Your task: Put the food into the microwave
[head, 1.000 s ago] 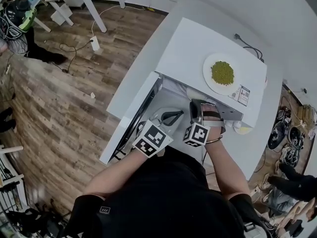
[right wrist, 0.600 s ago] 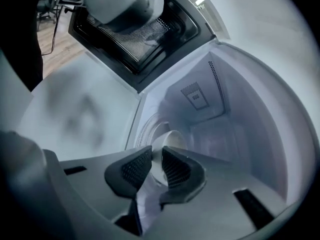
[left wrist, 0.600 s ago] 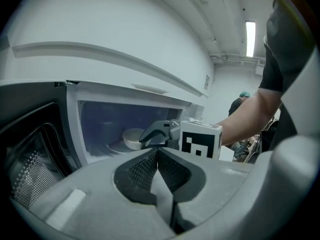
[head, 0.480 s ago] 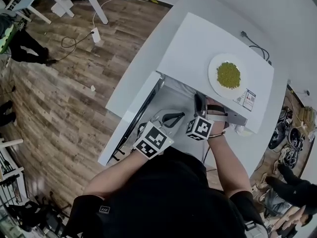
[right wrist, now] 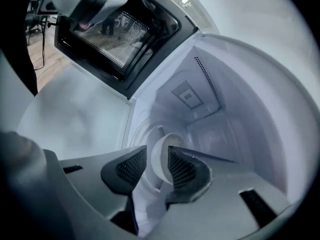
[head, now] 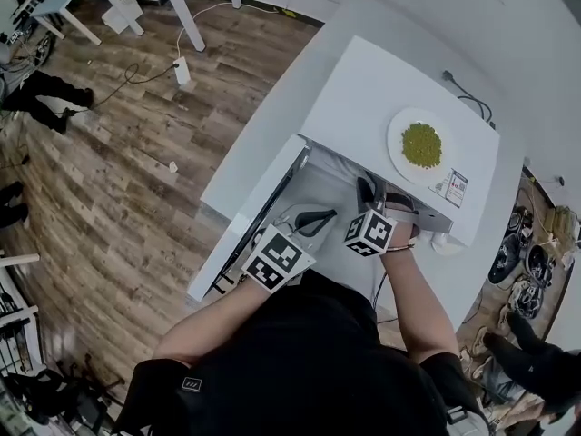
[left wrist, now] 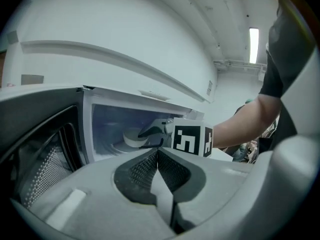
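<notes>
A white microwave (head: 363,98) stands with its door (head: 259,221) swung open to the left. A white plate of green food (head: 420,145) rests on top of it. My right gripper (head: 372,189) reaches into the cavity. In the right gripper view its jaws (right wrist: 157,152) are opening, and a small white bowl (right wrist: 159,176) on the turntable sits between the pads without being pressed. My left gripper (head: 313,216) hangs in front of the opening, shut with nothing in it (left wrist: 157,154). From there I see the bowl (left wrist: 131,138) and the right gripper (left wrist: 152,131) inside.
The microwave sits on a white table (head: 272,125) with wooden floor to the left. A power cable (head: 467,94) runs behind the microwave. The mesh-windowed door (right wrist: 120,34) stands close on the left of the cavity.
The right gripper has edged a little deeper into the cavity. The left gripper has kept its place in front of the opening.
</notes>
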Demonstrator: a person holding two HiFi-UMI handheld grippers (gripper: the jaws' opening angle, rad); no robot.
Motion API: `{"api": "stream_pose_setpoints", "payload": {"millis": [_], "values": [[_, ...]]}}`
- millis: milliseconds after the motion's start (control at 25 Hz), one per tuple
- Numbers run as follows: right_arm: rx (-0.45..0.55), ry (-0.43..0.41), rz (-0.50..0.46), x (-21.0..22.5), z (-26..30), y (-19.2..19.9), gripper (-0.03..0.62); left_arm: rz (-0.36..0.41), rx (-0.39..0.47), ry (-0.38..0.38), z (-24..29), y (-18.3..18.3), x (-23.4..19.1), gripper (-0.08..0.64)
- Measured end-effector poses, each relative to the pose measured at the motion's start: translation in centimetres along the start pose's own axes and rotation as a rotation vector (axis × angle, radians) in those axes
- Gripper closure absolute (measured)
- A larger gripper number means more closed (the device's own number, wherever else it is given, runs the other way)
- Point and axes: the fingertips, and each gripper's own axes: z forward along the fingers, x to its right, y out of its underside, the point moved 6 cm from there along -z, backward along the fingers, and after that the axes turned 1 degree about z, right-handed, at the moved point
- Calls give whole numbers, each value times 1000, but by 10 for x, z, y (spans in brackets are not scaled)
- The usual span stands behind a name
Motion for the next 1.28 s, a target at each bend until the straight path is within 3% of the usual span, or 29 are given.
{"api": "stream_pose_setpoints", "payload": {"millis": [160, 280, 560, 680, 1000, 1280], "values": [[2, -7, 80, -14, -41, -3, 443, -18, 29, 35, -20, 0, 13, 551], [6, -8, 193, -32, -86, -2, 445, 0, 62, 68, -34, -1, 29, 551], [116, -152, 720, -93, -198, 4, 451, 8, 123, 194, -53, 2, 79, 551], [219, -211, 890, -98, -229, 1, 540, 9, 144, 223, -58, -4, 96, 551], [505, -215, 1025, -59, -287, 16, 563, 61, 128, 155, -65, -18, 138, 551], [711, -231, 1067, -32, -367, 90, 565, 37, 204, 92, -45, -56, 224, 551]]}}
